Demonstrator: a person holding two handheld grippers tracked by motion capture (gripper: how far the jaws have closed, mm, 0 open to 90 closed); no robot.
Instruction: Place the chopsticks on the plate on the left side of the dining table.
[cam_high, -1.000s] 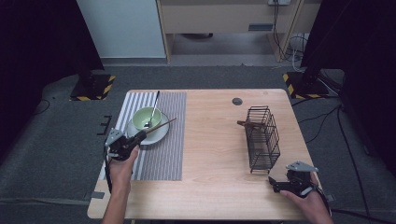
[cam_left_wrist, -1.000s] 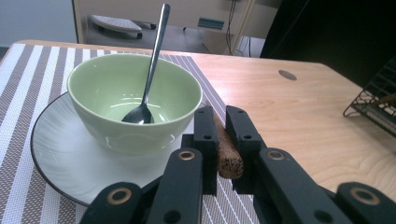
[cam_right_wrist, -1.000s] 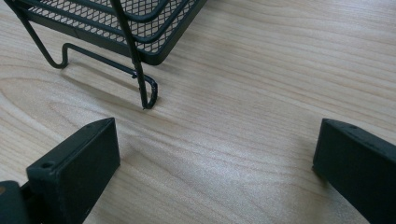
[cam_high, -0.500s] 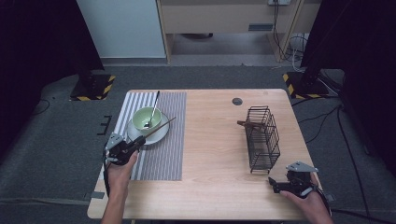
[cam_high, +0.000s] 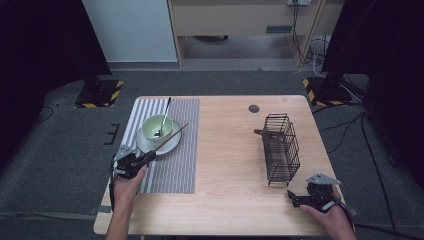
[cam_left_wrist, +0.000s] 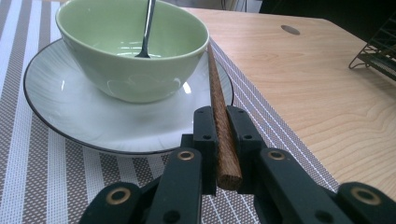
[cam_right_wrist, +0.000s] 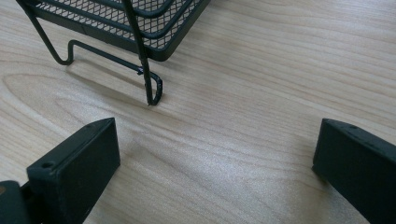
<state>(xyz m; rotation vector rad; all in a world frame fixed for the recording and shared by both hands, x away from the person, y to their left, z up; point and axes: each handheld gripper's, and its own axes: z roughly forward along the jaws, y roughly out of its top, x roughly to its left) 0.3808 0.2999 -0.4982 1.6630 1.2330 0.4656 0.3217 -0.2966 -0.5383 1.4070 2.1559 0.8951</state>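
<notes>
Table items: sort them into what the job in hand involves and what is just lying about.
In play, as far as the pictures suggest:
left gripper, shut on the chopstick
wire rack, with a wooden utensil already in it

Lying about:
bowl and spoon
plate
striped mat
right gripper, open and idle

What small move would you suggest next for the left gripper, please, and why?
Probably lift the chopstick clear of the plate and carry it toward the rack: the left gripper is shut on it, and its shaft lies over the plate's rim.
</notes>
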